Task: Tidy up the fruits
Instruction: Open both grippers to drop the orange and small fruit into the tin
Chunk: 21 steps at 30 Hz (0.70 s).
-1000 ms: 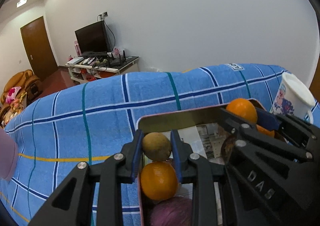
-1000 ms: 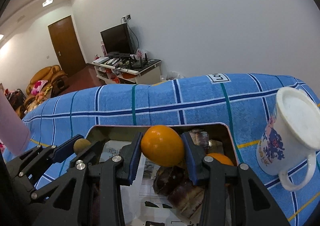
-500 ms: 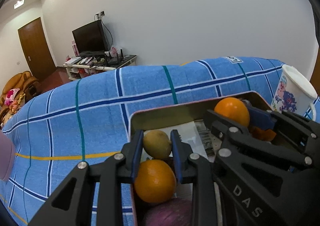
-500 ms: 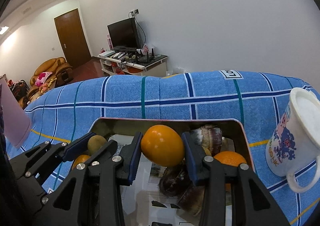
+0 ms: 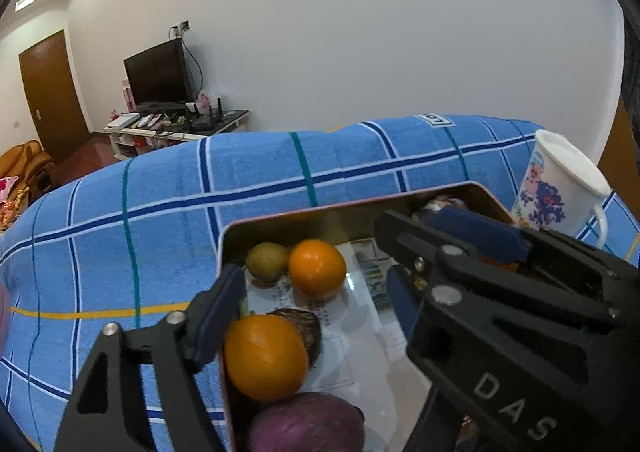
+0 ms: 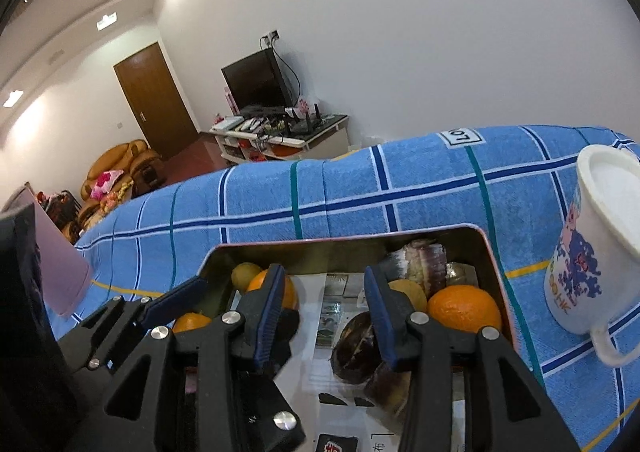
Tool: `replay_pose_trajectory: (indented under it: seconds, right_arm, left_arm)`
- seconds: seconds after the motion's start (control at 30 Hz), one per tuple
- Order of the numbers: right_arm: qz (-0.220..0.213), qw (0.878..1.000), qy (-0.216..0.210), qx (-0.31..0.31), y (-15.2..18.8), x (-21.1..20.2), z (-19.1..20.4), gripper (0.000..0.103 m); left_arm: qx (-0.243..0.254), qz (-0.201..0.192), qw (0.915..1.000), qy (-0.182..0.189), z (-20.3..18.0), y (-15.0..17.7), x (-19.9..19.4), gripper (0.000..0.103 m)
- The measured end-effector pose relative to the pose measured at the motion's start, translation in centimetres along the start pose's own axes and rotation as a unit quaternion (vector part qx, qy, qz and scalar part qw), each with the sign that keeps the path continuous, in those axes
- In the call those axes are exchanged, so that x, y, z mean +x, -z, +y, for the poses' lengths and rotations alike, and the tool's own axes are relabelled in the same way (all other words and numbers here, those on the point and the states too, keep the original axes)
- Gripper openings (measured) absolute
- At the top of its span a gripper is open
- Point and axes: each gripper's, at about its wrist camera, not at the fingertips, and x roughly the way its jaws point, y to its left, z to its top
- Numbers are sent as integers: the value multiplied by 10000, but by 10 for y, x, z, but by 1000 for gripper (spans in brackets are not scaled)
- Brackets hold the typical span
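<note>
1. Left hand-held gripper: jaws opening wide over the tin's left end, gripping nothing.
2. Right hand-held gripper: jaws apart, empty, above the tin's printed paper lining.
3. Near orange: lies in the tin against the left pad; a purple fruit lies nearer still.
4. Far orange and brownish-green fruit: touching, in the far left corner.
5. Metal tin: rests on the blue checked cloth.
6. White mug: stands right of the tin.

White walls, brown door, TV on stand (ceiling lights on).
</note>
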Motion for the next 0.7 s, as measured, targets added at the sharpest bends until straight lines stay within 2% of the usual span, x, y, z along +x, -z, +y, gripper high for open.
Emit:
replay_pose_trajectory:
  seconds: [0.1, 0.27, 0.33, 0.4, 0.47, 0.5, 0.57, 0.63, 0.7]
  right_arm:
    - [-117, 9999, 90, -76, 1, -4, 2, 45]
    - [-330, 9989, 297, -138, 0, -12, 2, 46]
    - [-465, 9972, 554, -191, 0, -16, 3, 56]
    - [-760, 9953, 595, -78, -1, -26, -1, 67]
    - [-1117, 9921, 580, 15, 0, -36, -5, 75]
    - [-1163, 9912, 630, 18, 1, -38, -5, 78]
    - [-1144, 9905, 762, -33, 2, -36, -5, 78]
    - [-1043, 9911, 817, -91, 2, -32, -4, 78]
    - [-935, 9920, 843, -113, 1, -28, -3, 78]
  left_arm:
    - [-40, 17, 10000, 85, -1, 0, -2, 85]
    - [-195, -23, 9998, 95, 3, -2, -9, 84]
    - [-259, -197, 9994, -95, 6, -3, -18, 84]
    - [-327, -429, 9982, -276, 10, -5, -27, 84]
    - [-379, -491, 9974, -366, 14, -6, -29, 84]
    - [-380, -454, 9974, -400, 14, -5, -28, 85]
    - [-394, -319, 9975, -485, 15, -2, -21, 89]
    - [-426, -194, 9975, -527, 17, 2, -15, 99]
    - [-417, -127, 9973, -591, 17, 4, -11, 101]
